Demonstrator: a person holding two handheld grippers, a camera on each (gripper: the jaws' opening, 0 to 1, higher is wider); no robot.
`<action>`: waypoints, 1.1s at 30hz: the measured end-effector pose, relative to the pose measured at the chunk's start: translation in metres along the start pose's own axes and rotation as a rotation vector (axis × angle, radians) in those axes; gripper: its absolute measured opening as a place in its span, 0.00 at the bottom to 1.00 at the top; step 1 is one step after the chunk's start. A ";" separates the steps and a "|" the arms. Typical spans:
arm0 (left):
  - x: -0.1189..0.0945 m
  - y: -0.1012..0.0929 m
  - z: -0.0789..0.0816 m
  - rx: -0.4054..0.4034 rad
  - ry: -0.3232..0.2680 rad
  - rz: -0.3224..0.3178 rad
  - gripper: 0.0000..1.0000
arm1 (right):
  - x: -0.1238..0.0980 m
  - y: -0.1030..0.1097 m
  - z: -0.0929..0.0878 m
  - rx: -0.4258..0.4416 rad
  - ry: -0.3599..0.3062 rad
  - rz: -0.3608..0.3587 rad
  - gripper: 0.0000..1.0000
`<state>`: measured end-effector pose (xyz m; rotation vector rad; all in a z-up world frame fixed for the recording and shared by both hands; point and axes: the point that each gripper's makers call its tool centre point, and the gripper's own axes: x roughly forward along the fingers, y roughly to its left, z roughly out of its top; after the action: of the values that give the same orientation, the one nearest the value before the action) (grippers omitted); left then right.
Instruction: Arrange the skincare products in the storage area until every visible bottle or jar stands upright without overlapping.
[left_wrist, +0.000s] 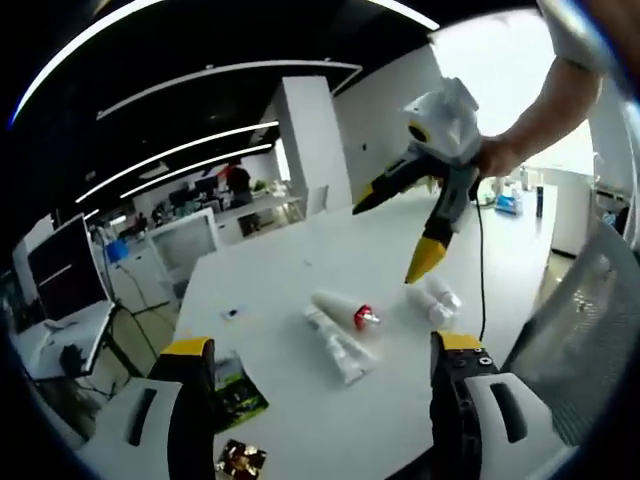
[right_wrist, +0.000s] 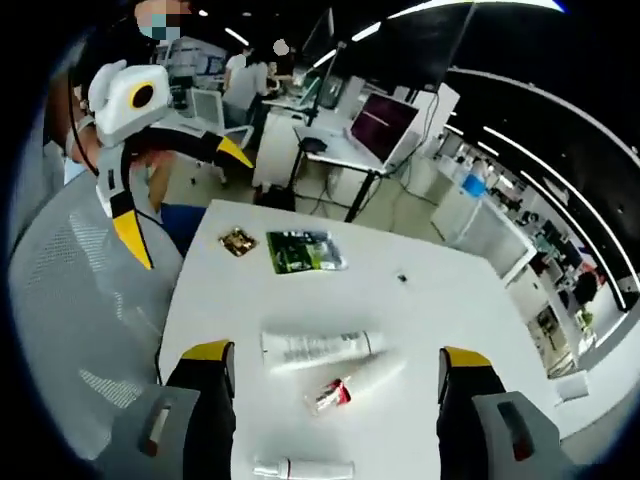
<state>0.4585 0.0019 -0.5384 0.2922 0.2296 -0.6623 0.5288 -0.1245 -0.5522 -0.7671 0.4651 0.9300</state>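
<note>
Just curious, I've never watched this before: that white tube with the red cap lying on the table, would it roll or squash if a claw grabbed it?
The white tube with the red cap lies on its side and looks rounded, so a nudge would probably roll it. It tapers like a soft squeeze tube, so it may dent under pressure. Standing it on that small cap looks tippy.

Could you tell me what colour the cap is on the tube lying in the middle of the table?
Red cap, clearest in the left gripper view.

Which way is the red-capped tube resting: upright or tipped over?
Tipped over: the red-capped tube lies flat on the white table, beside another tube.
</note>
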 end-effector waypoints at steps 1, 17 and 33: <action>0.000 0.001 0.000 0.003 0.000 0.004 0.85 | 0.005 -0.002 0.000 -0.029 0.009 0.014 0.82; 0.002 0.003 0.000 -0.003 0.000 0.019 0.95 | 0.070 -0.016 -0.025 -0.410 0.243 0.203 0.85; 0.004 0.003 0.001 -0.051 -0.011 0.011 0.99 | 0.130 -0.009 -0.048 -0.700 0.371 0.353 0.83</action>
<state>0.4632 0.0017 -0.5382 0.2408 0.2333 -0.6463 0.6034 -0.0943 -0.6650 -1.5444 0.6177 1.3090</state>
